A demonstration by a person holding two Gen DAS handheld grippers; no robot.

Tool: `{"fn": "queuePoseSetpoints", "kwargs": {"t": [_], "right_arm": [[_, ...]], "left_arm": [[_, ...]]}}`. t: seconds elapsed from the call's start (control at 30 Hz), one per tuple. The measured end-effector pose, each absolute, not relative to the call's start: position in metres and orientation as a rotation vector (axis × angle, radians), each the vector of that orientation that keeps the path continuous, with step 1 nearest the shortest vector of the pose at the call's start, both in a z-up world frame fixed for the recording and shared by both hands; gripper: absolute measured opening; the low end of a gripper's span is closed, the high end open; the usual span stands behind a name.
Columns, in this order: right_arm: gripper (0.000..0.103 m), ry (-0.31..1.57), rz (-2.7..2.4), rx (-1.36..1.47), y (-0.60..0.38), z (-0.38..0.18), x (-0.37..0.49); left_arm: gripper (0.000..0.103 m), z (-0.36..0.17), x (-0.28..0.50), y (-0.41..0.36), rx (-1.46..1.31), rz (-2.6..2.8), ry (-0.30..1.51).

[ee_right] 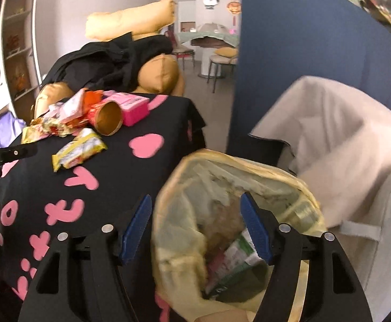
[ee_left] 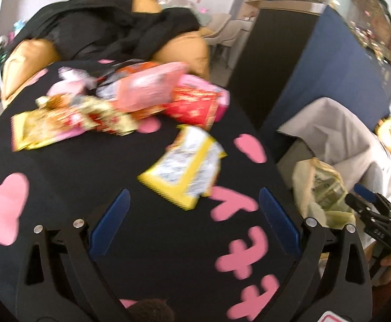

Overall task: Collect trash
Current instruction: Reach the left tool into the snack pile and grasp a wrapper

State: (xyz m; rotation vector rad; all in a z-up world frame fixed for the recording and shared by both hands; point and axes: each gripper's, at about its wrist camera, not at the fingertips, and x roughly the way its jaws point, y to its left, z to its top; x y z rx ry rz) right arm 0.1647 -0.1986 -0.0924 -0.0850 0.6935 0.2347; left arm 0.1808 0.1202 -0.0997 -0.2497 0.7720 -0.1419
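A yellow-edged snack wrapper lies on the black cloth with pink shapes, just beyond my left gripper, which stands open and empty over the cloth. Behind it sits a heap of trash: a gold wrapper, a pink tray and a red box. My right gripper hangs open over the mouth of a pale yellow trash bag with nothing between its fingers. Wrappers lie inside the bag. The same wrapper, a cardboard tube and a pink box show at the left.
A tan cushioned seat draped with black clothing stands behind the table. A blue partition and a chair under beige cloth flank the bag on the right. The trash bag sits off the table's right edge.
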Motion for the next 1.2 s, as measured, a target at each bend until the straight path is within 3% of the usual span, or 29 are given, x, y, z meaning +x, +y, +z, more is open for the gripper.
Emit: {"fn": "queuePoseSetpoints", "kwargs": {"t": [0.3,0.6,1.0,1.2], "right_arm": [[0.065,0.712,0.358,-0.123,-0.123,-0.09,0.177],[0.065,0.721,0.467,-0.169,-0.046,-0.093,0.194],[0.065,0.793,0.403,-0.153,0.029,-0.131,0.275],[0.065,0.82,0.444,-0.23,0.03,-0.132,0.271]], "left_arm": [[0.092,-0.102,0.151,0.215,-0.296,-0.04,0.695],[0.079,-0.114,0.147,0.291,-0.45,-0.008,0.708],[0.079,-0.106,0.162,0.296,-0.364,0.021,0.714],[0.079,-0.085,0.2,0.31,-0.257,0.02,0.66]]}}
